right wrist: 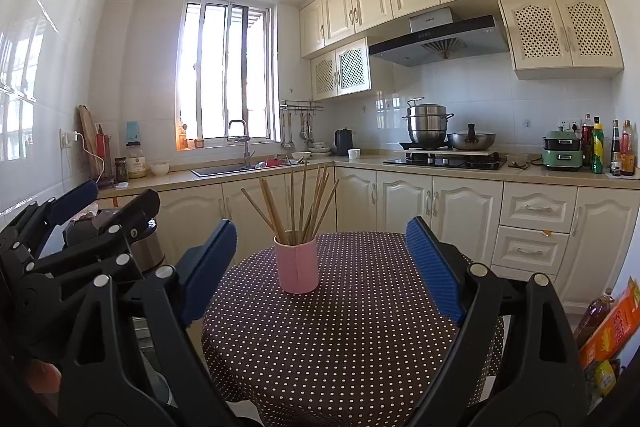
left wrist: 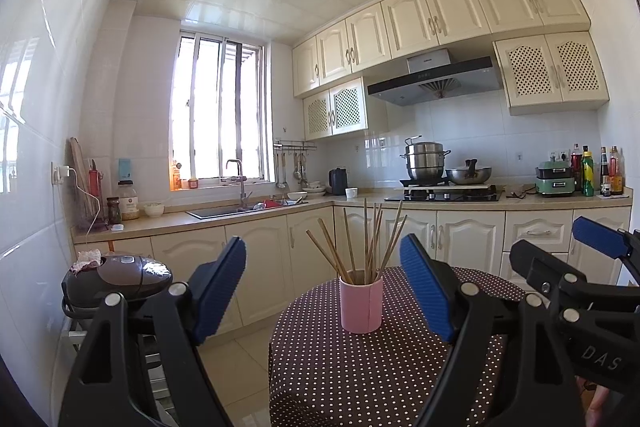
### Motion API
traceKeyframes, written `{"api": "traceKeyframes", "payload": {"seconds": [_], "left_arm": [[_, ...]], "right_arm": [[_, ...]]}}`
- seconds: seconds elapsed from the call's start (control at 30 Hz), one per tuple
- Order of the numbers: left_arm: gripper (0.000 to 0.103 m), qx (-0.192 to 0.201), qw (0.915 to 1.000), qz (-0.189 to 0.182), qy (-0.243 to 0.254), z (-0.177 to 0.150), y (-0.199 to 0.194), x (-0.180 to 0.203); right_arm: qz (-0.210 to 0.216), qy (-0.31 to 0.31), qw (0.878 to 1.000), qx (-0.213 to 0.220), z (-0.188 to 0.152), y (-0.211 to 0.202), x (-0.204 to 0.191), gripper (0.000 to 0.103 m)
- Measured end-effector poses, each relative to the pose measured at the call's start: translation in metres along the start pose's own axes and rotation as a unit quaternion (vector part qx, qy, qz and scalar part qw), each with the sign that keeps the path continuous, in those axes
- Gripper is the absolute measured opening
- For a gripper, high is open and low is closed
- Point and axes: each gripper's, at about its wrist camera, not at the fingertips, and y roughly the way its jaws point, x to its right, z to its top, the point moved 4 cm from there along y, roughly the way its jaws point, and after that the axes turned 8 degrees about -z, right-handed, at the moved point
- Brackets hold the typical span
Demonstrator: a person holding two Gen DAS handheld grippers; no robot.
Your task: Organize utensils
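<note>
pink cup (left wrist: 361, 305) beyond open jaws

Cream cabinets (right wrist: 464, 215) under a beige counter (right wrist: 400, 167); barred window (right wrist: 228, 75) at eleven o'clock, glaring with daylight; range hood (right wrist: 440, 41) at one o'clock; white wall tiles (right wrist: 60, 47); pale floor tiles (left wrist: 236, 367).

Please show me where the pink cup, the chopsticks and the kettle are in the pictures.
Pink cup (right wrist: 296, 269): right wrist view, middle of its side.
Chopsticks (right wrist: 303, 205): right wrist view, on one stick above the rim.
Kettle (right wrist: 343, 143): right wrist view, middle of its black body.
</note>
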Motion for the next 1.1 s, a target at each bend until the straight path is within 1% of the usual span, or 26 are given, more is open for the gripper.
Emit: {"api": "traceKeyframes", "payload": {"seconds": [1.1], "left_arm": [[0.078,-0.009,1.0,0.001,-0.002,-0.0095,0.0076,0.004]], "right_arm": [[0.0,-0.004,1.0,-0.006,-0.0063,0.0063,0.0013,0.085]]}}
